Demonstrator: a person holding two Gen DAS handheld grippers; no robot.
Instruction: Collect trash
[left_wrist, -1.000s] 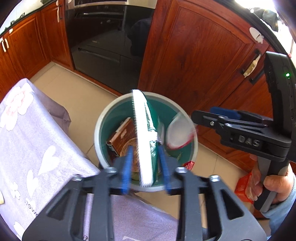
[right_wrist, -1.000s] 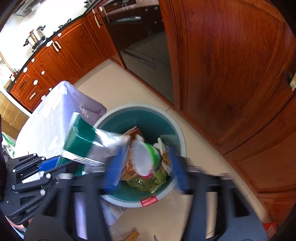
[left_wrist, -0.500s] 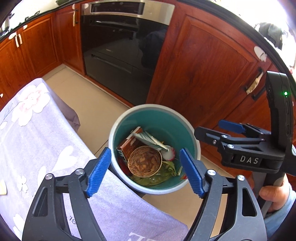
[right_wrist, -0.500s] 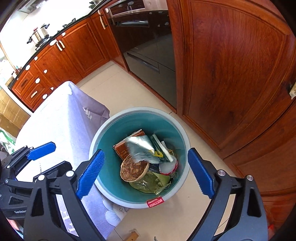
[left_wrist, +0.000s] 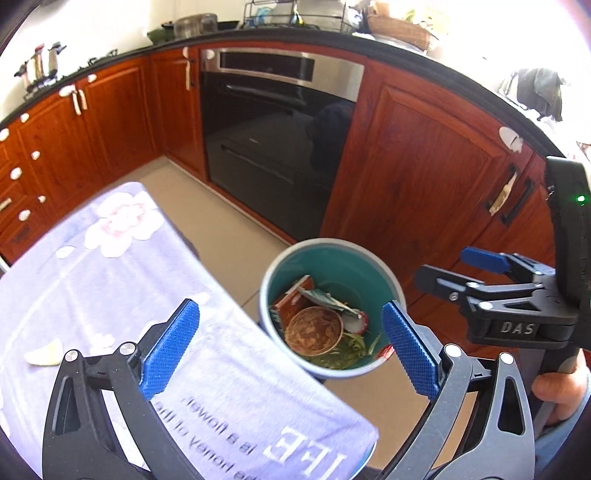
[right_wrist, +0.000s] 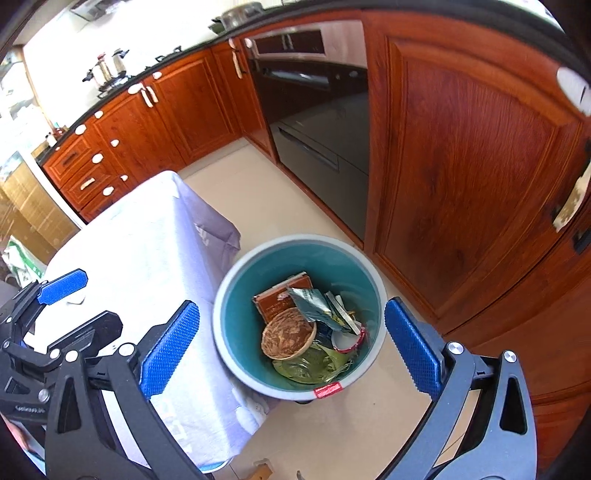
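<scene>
A teal bin with a grey rim stands on the floor beside the table. In it lie a brown bowl, a brown box, a green foil packet, a red-rimmed lid and green leaves. My left gripper is open and empty, above the table edge and the bin. My right gripper is open and empty above the bin; it also shows in the left wrist view. A small pale scrap lies on the tablecloth.
The table wears a lilac flowered cloth left of the bin. Wooden cabinets and a black oven stand behind it across beige floor tiles. A counter with pots runs at the back.
Both grippers opened and dropped their loads, the green packet and the red-rimmed lid, into the bin. Both have since risen and pulled back, so the bin looks smaller.
</scene>
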